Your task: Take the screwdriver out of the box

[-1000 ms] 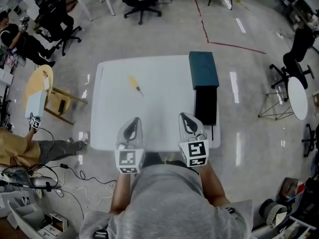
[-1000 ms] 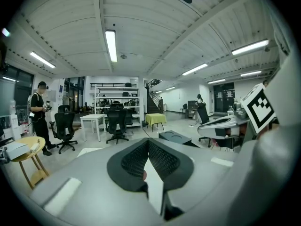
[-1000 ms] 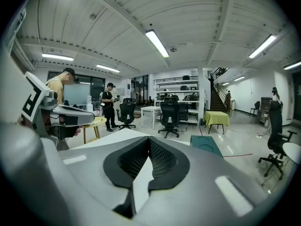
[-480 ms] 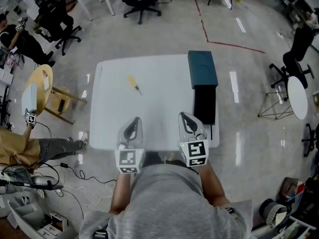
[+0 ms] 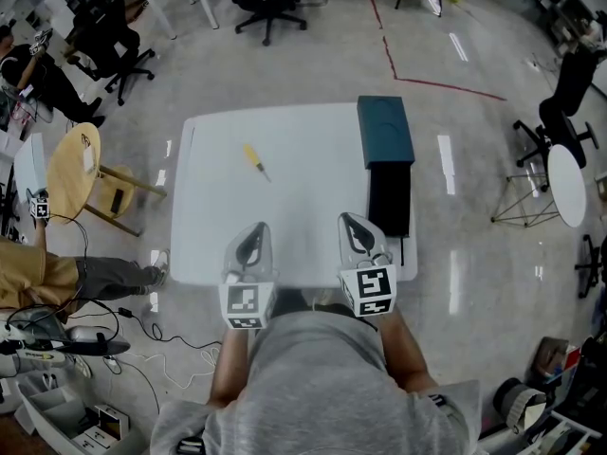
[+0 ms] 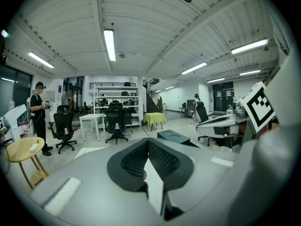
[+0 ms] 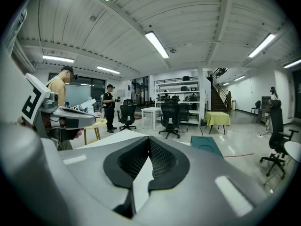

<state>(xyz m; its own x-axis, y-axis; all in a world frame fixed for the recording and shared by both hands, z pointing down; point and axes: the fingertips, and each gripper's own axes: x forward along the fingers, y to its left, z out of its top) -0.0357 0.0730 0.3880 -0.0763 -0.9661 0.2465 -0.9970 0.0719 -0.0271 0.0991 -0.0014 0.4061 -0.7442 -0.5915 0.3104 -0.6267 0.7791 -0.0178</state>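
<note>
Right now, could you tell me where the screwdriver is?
In the head view the screwdriver lies on the white table, left of the box.

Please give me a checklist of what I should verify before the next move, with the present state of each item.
1. Screwdriver is out of the box: ok. It lies on the white table, well apart from the box.
2. Left gripper is empty: ok. Its jaws are together with nothing between them.
3. Right gripper is empty: ok. Its jaws are together with nothing between them.
4. Table between the grippers and the screwdriver is bare: ok.
5. Nothing else is left in the box: cannot tell. Its black part shows no detail.
</note>
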